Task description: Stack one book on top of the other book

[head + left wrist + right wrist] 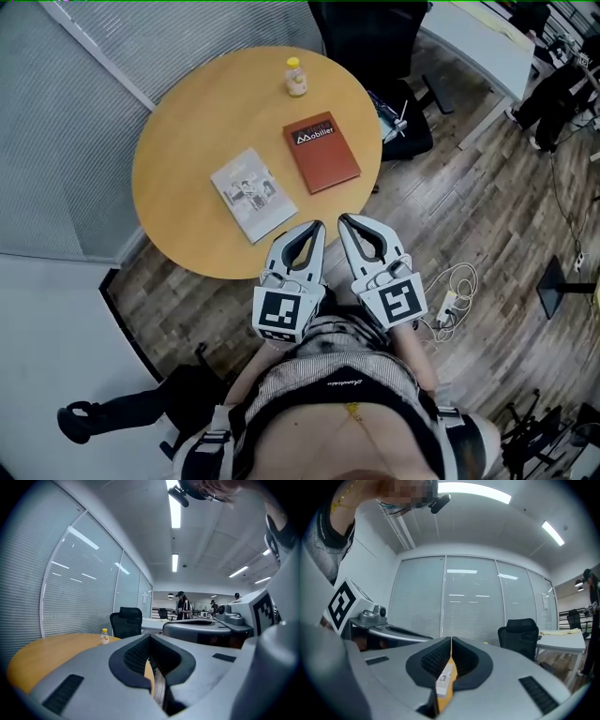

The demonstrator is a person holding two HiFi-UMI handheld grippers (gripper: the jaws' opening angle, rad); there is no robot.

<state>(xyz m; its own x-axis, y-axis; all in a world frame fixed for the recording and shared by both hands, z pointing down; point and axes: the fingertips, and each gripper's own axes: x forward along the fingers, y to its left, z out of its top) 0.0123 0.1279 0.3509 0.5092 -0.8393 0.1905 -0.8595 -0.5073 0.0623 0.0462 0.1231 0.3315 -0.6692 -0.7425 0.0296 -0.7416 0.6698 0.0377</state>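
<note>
the two books lie flat and side by side, a little apart, on the round yellow-brown wooden table (187,131). the red-brown book with white letters on its cover (322,152) is on the right. the thin white and grey book with small pictures on its cover (253,193) is on the left, nearer the table's edge. no book is on top of the other yet, so i think the job has not begun.

the grey left gripper (315,228) and the grey right gripper (345,221) are held close to the person's body, just over the near edge of the table. they point at the books. both have their jaws pressed together with nothing in them. each one's own view shows the two tips meeting. i think they will have to spread before they can pick up a book.

a small yellow bottle with a white cap (296,77) stands at the far side of the table, well away from the books. a black office chair (375,37) waits behind the table. white cables (455,298) lie on the wooden floor. nothing stands between the grippers and the books.
</note>
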